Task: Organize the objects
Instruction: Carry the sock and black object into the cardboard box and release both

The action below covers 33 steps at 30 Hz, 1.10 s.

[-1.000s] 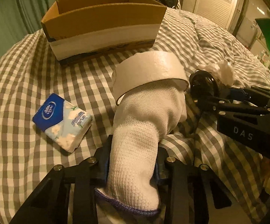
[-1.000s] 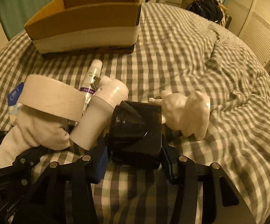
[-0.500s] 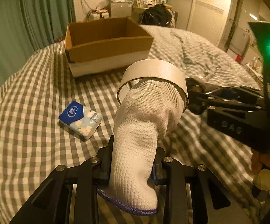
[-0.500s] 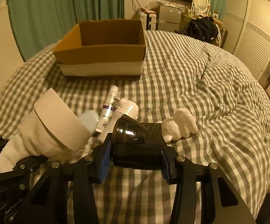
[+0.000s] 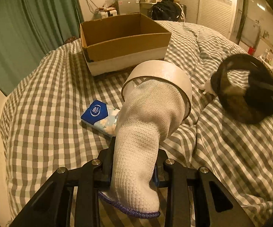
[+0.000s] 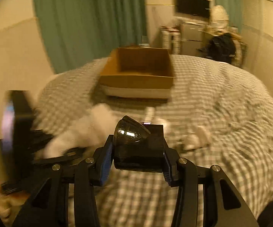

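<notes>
Gripping a sock [image 5: 142, 132] — left tongs [image 5: 133, 162]; right tongs [image 6: 138, 157] clamp a blurred black object [image 6: 138, 147].

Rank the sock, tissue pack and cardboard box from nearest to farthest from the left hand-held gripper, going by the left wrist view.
1. White sock: clamped in the left hand-held gripper, tape roll ringing its far end.
2. Tissue pack: on the checked bedspread, left of the sock.
3. Cardboard box: farthest, at the back.
</notes>
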### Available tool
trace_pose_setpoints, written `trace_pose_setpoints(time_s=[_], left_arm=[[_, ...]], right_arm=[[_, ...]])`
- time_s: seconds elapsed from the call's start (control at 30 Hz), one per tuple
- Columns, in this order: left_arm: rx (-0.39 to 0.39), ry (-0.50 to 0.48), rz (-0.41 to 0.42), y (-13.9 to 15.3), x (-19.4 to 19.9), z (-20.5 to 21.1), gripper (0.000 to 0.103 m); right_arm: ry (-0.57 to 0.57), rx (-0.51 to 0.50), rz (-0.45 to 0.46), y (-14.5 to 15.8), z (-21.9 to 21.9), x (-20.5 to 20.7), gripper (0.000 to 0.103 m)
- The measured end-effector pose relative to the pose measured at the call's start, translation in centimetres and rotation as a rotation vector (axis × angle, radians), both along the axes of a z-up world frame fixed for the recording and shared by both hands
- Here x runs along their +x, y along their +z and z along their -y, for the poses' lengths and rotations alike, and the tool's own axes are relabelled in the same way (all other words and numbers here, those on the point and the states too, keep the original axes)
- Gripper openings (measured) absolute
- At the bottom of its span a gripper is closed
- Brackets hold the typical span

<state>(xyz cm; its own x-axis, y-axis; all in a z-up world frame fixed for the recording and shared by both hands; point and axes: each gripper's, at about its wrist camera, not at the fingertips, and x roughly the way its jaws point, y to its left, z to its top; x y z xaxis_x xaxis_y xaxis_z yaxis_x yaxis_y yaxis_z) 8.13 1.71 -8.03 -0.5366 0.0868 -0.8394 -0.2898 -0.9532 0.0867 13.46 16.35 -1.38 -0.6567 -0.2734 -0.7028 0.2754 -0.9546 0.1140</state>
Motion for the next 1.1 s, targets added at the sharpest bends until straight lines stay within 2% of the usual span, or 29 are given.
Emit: trace_pose_setpoints(time_s=[0.07, 0.2, 0.3, 0.47, 0.67, 0.77, 0.87, 0.97, 1.1], left_arm=[[0.004, 0.0, -0.002, 0.0, -0.3, 0.1, 0.03], [0.02, -0.014, -0.002, 0.3, -0.5, 0.2, 0.03], [0.017, -0.029, -0.003, 0.3, -0.7, 0.2, 0.03], [0.046, -0.065, 0.029, 0.0, -1.7, 0.2, 0.03], [0.097, -0.116, 0.031, 1.2, -3.1, 0.1, 0.03], [0.057, -0.096, 0.03, 0.7, -4.1, -0.1, 0.03], [0.08, -0.074, 0.032, 1.0, -5.3, 0.3, 0.03], [0.095, -0.051, -0.012, 2.4, -6.2, 0.6, 0.03], [0.13, -0.043, -0.087, 5.3, -8.2, 0.7, 0.03]], right_arm=[[0.081, -0.028, 0.019, 0.1, 1.1, 0.1, 0.044], [0.146, -0.069, 0.068, -1.3, 2.3, -0.8, 0.044], [0.126, -0.081, 0.09, -2.2, 2.1, -2.5, 0.044], [0.04, -0.018, 0.074, -2.2, 0.9, -6.3, 0.044], [0.028, -0.049, 0.069, -1.2, 0.1, -9.8, 0.044], [0.06, -0.111, 0.052, -0.4, -0.1, -9.9, 0.044], [0.075, -0.141, 0.028, 0.3, -0.5, -9.4, 0.044], [0.054, -0.149, 0.005, 1.1, -1.0, -9.6, 0.044], [0.042, -0.094, -0.041, 2.9, -1.0, -11.2, 0.044]])
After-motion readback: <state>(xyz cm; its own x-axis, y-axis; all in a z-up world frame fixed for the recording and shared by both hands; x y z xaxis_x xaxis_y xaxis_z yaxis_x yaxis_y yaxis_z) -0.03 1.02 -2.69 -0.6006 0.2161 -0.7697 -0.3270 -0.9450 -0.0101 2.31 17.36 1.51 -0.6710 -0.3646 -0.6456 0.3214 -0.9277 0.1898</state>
